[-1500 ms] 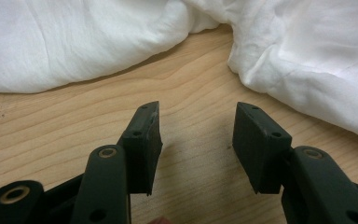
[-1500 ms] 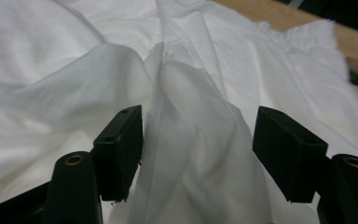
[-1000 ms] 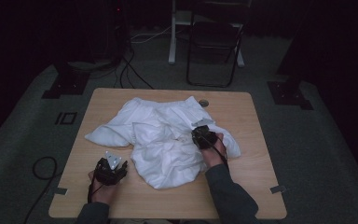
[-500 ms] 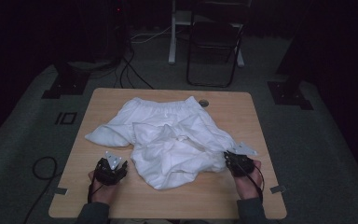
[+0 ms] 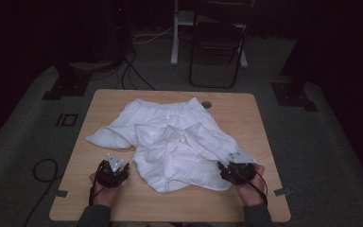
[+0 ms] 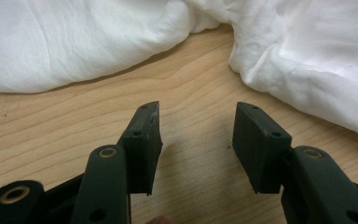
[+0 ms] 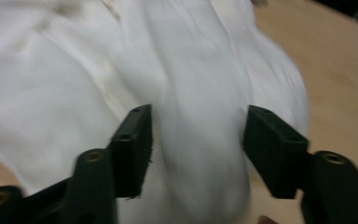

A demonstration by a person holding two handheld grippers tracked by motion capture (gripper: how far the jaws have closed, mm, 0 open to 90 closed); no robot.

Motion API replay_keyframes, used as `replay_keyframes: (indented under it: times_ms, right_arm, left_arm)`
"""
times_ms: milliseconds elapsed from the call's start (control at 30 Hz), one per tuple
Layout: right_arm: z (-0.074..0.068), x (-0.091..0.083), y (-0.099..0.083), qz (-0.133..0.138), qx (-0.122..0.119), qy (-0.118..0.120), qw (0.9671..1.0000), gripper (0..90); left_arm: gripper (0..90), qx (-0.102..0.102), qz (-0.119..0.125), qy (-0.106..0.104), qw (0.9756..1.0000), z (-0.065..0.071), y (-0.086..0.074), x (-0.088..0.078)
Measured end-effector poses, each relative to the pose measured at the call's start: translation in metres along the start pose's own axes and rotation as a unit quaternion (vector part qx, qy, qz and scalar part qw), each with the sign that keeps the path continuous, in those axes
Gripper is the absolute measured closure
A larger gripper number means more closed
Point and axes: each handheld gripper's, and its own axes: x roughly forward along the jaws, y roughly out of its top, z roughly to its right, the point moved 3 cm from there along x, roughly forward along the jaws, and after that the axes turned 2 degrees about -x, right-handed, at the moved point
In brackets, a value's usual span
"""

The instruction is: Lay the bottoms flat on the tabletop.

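A crumpled white garment [image 5: 175, 142] with a gathered waistband lies across the middle of the wooden table [image 5: 246, 109]. My left gripper [image 5: 122, 169] rests near the front left, open over bare wood [image 6: 198, 135], just short of the white garment [image 6: 74, 42]. My right gripper [image 5: 225, 173] sits at the garment's front right edge. Its jaws have just been opening and now stand apart [image 7: 198, 140]. A blurred fold of the white garment [image 7: 74, 84] lies between them, and the pads do not press on it.
A small round hole [image 5: 206, 104] marks the table's far side. Beyond the table stand a dark folding chair [image 5: 217, 47] and a white post [image 5: 175, 33]. Cables [image 5: 132, 71] run over the carpet, and black stand bases [image 5: 66, 85] [image 5: 293, 94] flank the table.
My right gripper moved from the garment's middle to the front right, pulling a fold of cloth out with it, and its jaws came apart. The left gripper stayed put.
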Motion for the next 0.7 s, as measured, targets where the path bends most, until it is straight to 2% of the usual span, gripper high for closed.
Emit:
replay_keyframes:
  times_ms: [100,133,200,267,367,400,467,533,567,633,700]
  right_arm:
    - [-0.007,0.020,0.025,-0.005,-0.027,-0.002,0.9996,31.2]
    - [-0.010,0.031,0.034,-0.012,-0.031,0.002,0.9994,28.2]
    - [-0.012,0.050,0.045,-0.031,-0.039,-0.008,0.9987,24.7]
    - [-0.014,0.069,0.053,-0.053,-0.049,-0.014,0.9973,22.1]
    - [-0.013,0.092,0.054,-0.087,-0.061,-0.029,0.9939,23.1]
    - [-0.011,0.098,0.052,-0.096,-0.062,-0.038,0.9927,27.3]
    - [-0.004,0.102,0.047,-0.105,-0.048,-0.049,0.9921,43.4]
    - [0.005,0.095,0.040,-0.098,-0.017,-0.054,0.9935,60.0]
    - [0.008,0.092,0.037,-0.096,-0.011,-0.052,0.9939,66.4]
    - [0.012,0.082,0.028,-0.094,-0.005,-0.056,0.9940,74.9]
    - [0.015,0.077,0.023,-0.092,-0.001,-0.059,0.9941,77.6]
  left_arm:
    - [51.9,-0.001,0.000,-0.001,1.0000,0.000,0.000,0.000]
    - [51.9,-0.002,0.000,-0.002,1.0000,0.000,0.000,0.000]
    - [51.9,-0.004,-0.001,-0.003,1.0000,0.000,0.000,0.000]
    - [51.8,-0.003,-0.001,-0.003,1.0000,0.000,0.000,0.000]
    - [51.9,-0.004,-0.001,-0.003,1.0000,0.000,0.000,0.000]
    - [51.8,-0.004,-0.001,-0.003,1.0000,0.000,0.000,0.000]
    - [51.8,-0.004,-0.001,-0.004,1.0000,-0.001,0.000,0.000]
    - [51.8,-0.004,-0.001,-0.003,1.0000,-0.001,0.000,0.000]
    - [51.9,-0.003,-0.002,-0.003,1.0000,0.000,0.000,0.000]
    - [51.9,-0.003,-0.001,-0.003,1.0000,0.000,0.000,0.000]
    - [51.9,-0.003,-0.002,-0.002,1.0000,0.000,0.000,0.000]
